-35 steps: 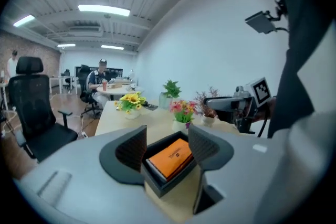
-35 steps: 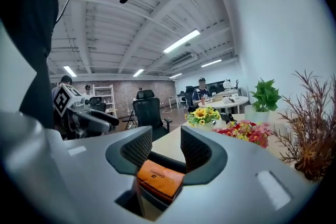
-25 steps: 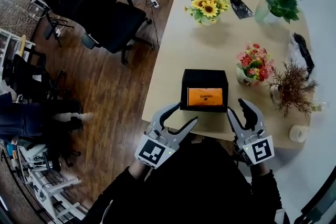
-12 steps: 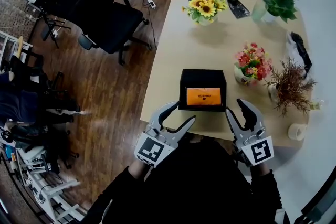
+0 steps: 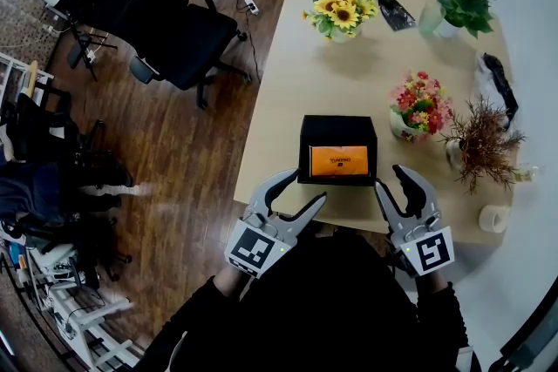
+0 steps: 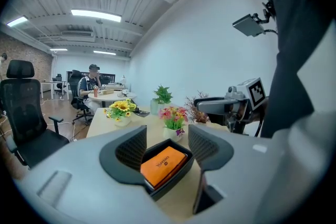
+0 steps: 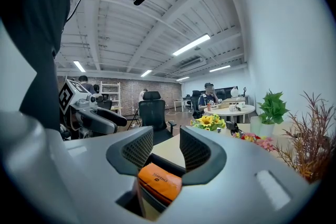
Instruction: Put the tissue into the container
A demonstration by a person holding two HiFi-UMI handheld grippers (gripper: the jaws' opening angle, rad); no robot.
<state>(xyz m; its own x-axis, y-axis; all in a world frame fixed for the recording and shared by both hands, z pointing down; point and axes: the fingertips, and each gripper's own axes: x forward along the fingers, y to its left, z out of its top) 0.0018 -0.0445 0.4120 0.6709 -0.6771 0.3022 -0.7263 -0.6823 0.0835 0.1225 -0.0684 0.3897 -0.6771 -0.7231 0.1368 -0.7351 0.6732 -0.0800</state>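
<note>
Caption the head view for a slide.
Tissue pack lies in the container on the table; left claw and right claw hover empty at the near edge.

Orange tissue pack [image 5: 339, 161], black container [image 5: 338, 128], tan table [image 5: 296, 65] (sunflowers [image 5: 342, 9] yellow, floor [image 5: 192, 144] dark brown).

Container [image 5: 337, 127] floor hidden under tissue pack [image 5: 339, 161].

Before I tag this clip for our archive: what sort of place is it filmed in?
Probably an open-plan office: black swivel office chairs on a wood floor, a long light table bearing flower vases, and, in the left gripper view, a person seated at a round table under strip ceiling lights.
</note>
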